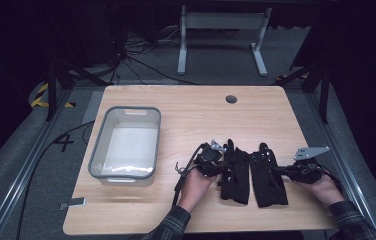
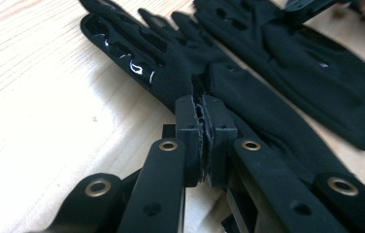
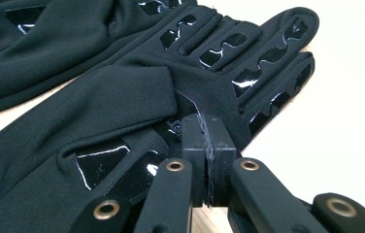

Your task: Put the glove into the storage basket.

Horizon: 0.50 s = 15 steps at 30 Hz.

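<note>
Both grippers sit at the near table (image 1: 141, 210) edge, jaws pressed together. Left gripper (image 2: 202, 104) is clamped on the edge of the left glove (image 2: 171, 68), fabric pinched between its tips. Right gripper (image 3: 205, 127) is likewise clamped on the right glove (image 3: 122, 102) at its edge. Beyond the tips, the gloves lie flat, side by side. Farther left stands a grey bin (image 1: 126, 142).

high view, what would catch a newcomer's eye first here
Two black gloves lie side by side at the near middle of the wooden table: the left glove and the right glove. The left gripper and the right gripper each pinch one. A grey bin sits at the left.
</note>
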Available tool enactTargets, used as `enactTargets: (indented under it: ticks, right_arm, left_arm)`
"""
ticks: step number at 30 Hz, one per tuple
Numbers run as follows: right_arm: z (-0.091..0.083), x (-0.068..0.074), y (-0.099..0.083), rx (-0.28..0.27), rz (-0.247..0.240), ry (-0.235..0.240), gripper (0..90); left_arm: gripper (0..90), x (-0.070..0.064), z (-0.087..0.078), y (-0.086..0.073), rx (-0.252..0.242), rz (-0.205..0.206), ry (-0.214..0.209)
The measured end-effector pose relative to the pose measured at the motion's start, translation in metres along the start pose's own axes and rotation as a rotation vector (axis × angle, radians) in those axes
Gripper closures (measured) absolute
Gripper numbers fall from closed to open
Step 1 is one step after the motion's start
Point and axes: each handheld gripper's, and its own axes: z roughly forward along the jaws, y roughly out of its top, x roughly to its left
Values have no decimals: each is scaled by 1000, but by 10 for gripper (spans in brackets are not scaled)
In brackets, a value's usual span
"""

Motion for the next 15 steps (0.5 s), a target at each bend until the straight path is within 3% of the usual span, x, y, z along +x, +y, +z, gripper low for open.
enactTargets:
  ticks: [15]
  right_arm:
    - [4,4,5,9,-1,-27,899]
  left_arm:
    - [872,-5,-17,0,-65,-11,-37]
